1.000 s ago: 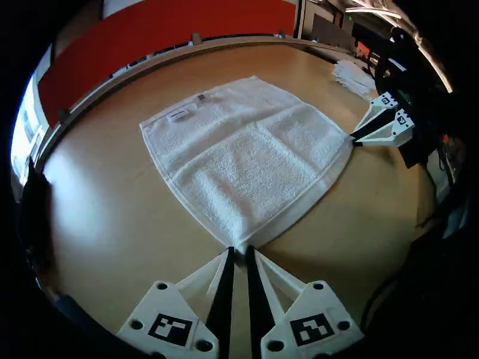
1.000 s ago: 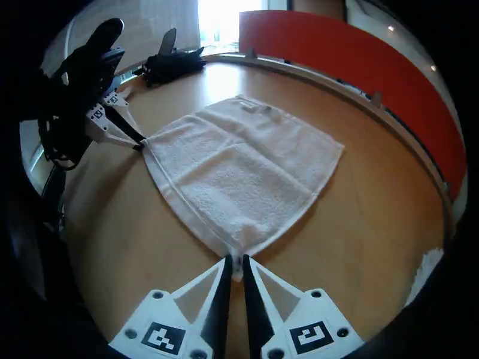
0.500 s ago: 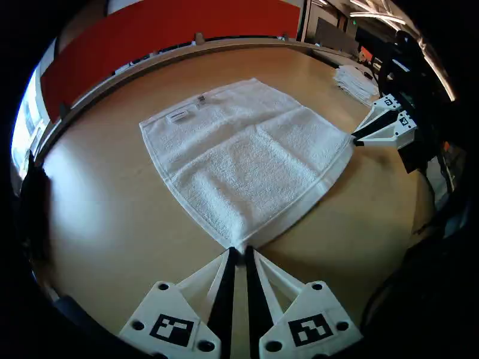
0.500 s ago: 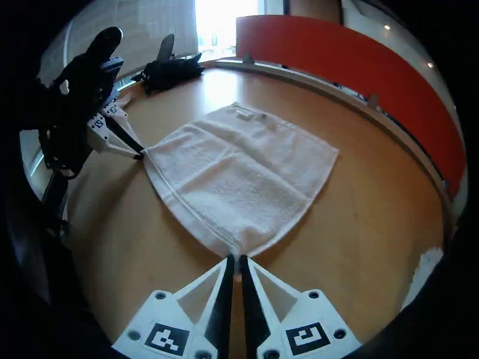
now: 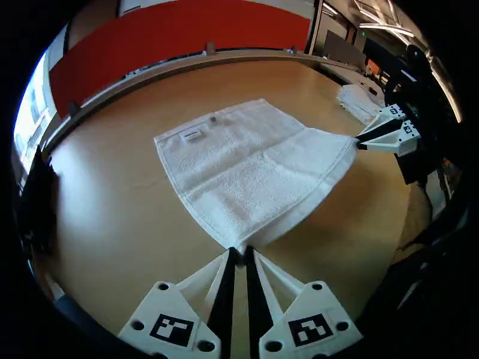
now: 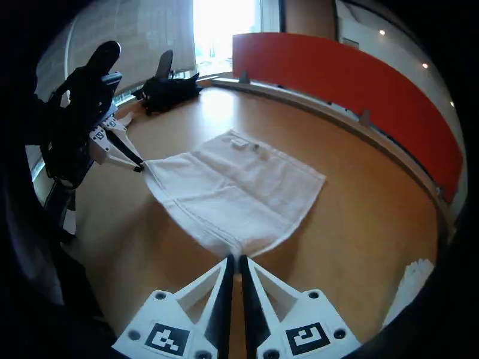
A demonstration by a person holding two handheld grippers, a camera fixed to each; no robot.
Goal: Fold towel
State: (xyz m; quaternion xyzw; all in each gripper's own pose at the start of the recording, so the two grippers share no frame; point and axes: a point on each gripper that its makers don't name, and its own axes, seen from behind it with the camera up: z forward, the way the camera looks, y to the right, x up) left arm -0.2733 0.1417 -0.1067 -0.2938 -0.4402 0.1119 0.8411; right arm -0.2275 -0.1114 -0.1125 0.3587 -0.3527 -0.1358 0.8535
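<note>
A white terry towel (image 5: 251,161) (image 6: 233,185) with a small label near its far edge lies on the wooden table (image 5: 108,197) (image 6: 365,197). Its near edge is raised off the wood and casts a shadow. My left gripper (image 5: 239,254) is shut on one near corner. It appears at the left of the right gripper view (image 6: 141,169), with the dark hand that holds it behind. My right gripper (image 6: 236,258) is shut on the other near corner. The left gripper view has it at the right (image 5: 358,142). The far half of the towel rests flat.
A red panel (image 5: 179,36) (image 6: 359,78) runs along the table's far rim. A stack of folded white towels (image 5: 357,100) (image 6: 413,281) sits near the table's edge. A dark bundle (image 6: 170,90) lies at a far corner by the window.
Both grippers have risen with their corners. The towel's near edge has come up off the table, and the towel now looks smaller and farther below in both views.
</note>
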